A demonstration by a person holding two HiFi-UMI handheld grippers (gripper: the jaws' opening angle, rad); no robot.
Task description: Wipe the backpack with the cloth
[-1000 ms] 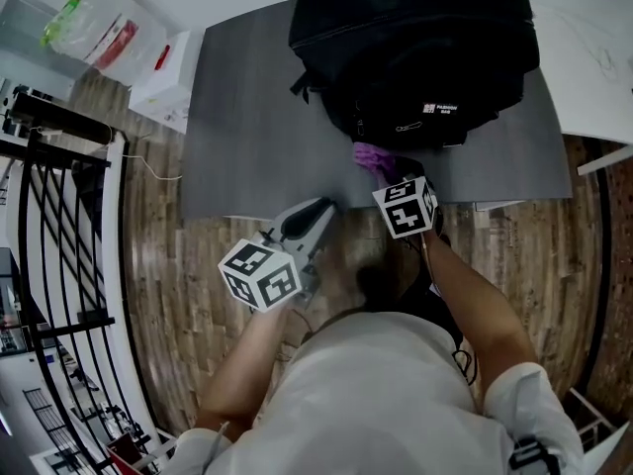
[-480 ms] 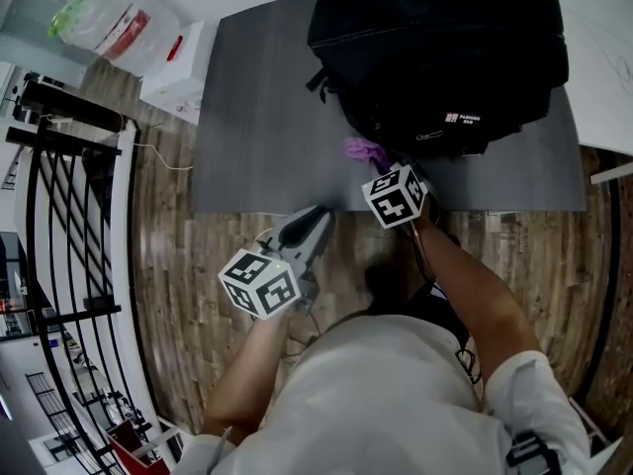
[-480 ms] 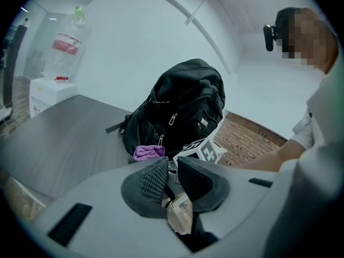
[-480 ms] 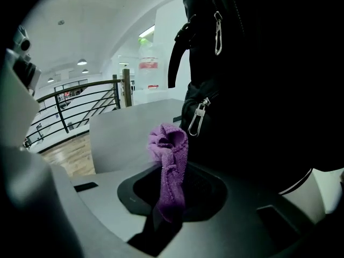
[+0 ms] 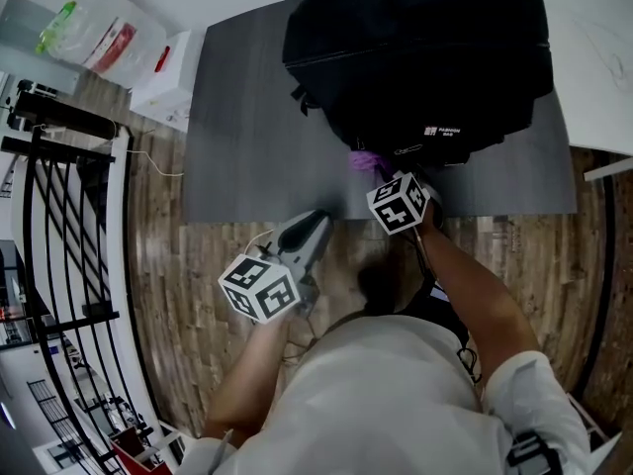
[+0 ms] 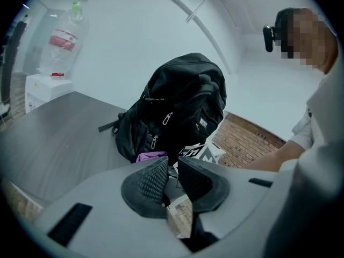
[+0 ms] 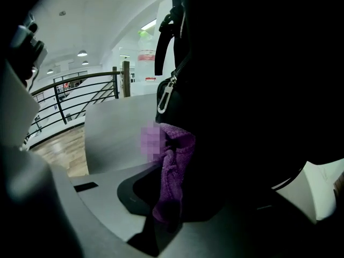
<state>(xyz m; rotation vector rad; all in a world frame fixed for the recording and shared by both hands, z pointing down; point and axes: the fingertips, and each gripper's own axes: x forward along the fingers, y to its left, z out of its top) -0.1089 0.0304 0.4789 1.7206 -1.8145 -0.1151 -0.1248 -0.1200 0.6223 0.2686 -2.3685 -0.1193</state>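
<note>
**Pressing the cloth against the near face of the backpack**

The purple cloth is shown clamped between the jaws of the right gripper, just above centre of the head view. In the right gripper view a fold of it hangs down between the jaws. The black backpack fills the upper centre and upper right of the frame, and rests on the grey table. Its long axis is taken to run from left to right. It lies directly above the right gripper in the frame, and the cloth appears to touch its lower edge, below the small white label. The next wiping stroke is therefore judged to run upward or sideways over this near face.

The left gripper is held below the table's lower edge, at lower centre left and well apart from the backpack. Its jaws are parted by a narrow gap and nothing is held between them. The right gripper is thus the nearer one.

The contents of the backpack cannot be seen. At the upper left, a clear plastic bag holds green and red items, possibly a bottle. It sits beside a white box.
</note>
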